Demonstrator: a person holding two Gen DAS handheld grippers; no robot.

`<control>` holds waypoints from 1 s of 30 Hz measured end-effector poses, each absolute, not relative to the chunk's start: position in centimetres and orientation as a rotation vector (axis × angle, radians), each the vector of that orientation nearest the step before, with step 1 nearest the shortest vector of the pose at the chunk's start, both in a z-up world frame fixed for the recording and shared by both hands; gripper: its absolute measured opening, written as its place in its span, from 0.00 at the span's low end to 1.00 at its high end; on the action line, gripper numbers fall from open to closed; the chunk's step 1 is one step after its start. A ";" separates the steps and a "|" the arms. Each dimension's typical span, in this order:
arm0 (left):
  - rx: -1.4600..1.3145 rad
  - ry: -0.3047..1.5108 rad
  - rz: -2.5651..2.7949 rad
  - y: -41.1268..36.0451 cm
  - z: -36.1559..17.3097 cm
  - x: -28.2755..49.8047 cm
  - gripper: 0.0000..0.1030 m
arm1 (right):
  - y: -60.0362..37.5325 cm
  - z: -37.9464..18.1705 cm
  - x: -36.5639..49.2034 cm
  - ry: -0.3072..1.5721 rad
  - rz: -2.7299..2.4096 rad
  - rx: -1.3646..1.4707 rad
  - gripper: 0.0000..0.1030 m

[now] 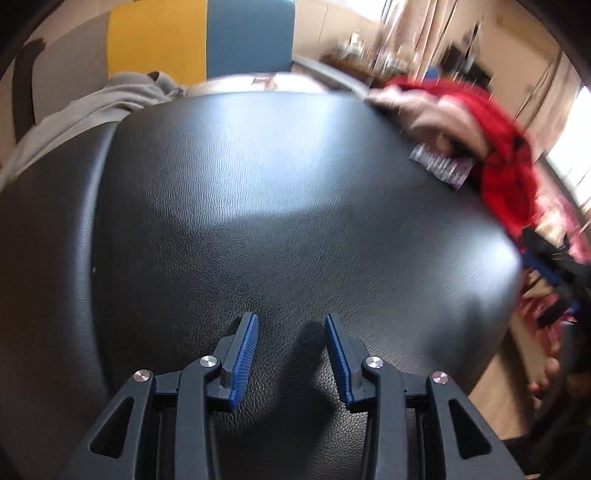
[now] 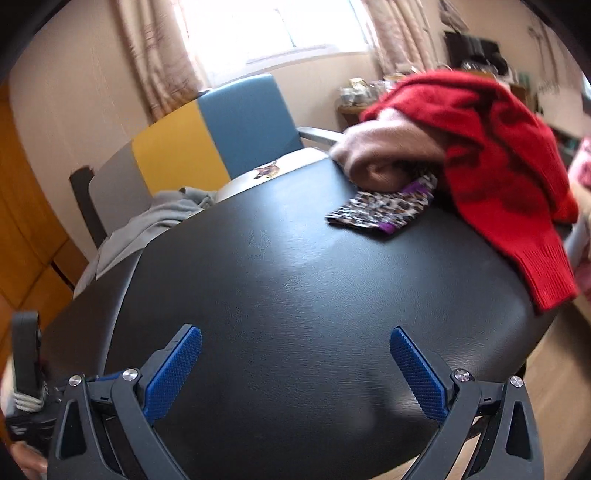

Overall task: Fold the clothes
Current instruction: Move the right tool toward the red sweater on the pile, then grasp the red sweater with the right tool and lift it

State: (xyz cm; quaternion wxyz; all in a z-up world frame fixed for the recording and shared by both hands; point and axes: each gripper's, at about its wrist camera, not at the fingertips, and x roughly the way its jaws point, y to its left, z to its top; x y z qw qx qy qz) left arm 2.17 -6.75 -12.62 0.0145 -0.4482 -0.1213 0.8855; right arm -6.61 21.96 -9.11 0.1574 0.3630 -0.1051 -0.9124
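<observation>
A black leather-covered table (image 1: 258, 206) (image 2: 295, 295) fills both views. At its far right lies a heap of clothes: a red knit sweater (image 2: 498, 177) (image 1: 506, 173), a beige garment (image 2: 384, 155) (image 1: 436, 114) under it, and a small leopard-print cloth with purple trim (image 2: 380, 210) (image 1: 443, 166). A grey garment (image 1: 92, 107) (image 2: 147, 225) hangs over the far left edge. My left gripper (image 1: 291, 321) hovers low over the near part of the table, open and holding nothing. My right gripper (image 2: 295, 334) is wide open over bare leather, well short of the heap.
A chair with a yellow and blue back (image 2: 221, 136) (image 1: 199, 37) stands behind the table. Curtains and a bright window (image 2: 266, 29) are beyond it, with cluttered shelves (image 2: 476, 48) at the right. The other gripper (image 1: 554, 266) shows at the right edge.
</observation>
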 end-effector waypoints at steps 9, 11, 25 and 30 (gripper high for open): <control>-1.200 -0.564 2.678 -7.8 -15.6 12.0 0.58 | 29.7 -3.5 -14.9 -0.199 -2.888 0.874 0.75; -1.195 -0.551 2.691 -6.2 -15.9 13.9 0.58 | 31.4 -2.2 -16.7 -0.174 -2.948 0.833 0.72; -1.279 -0.533 2.630 -11.0 -12.7 6.7 0.63 | 37.9 -1.5 -34.3 0.055 -3.034 1.259 0.73; -1.276 -0.454 2.654 -10.6 -12.5 4.5 0.69 | 37.6 -2.0 -32.3 -0.151 -2.907 1.208 0.29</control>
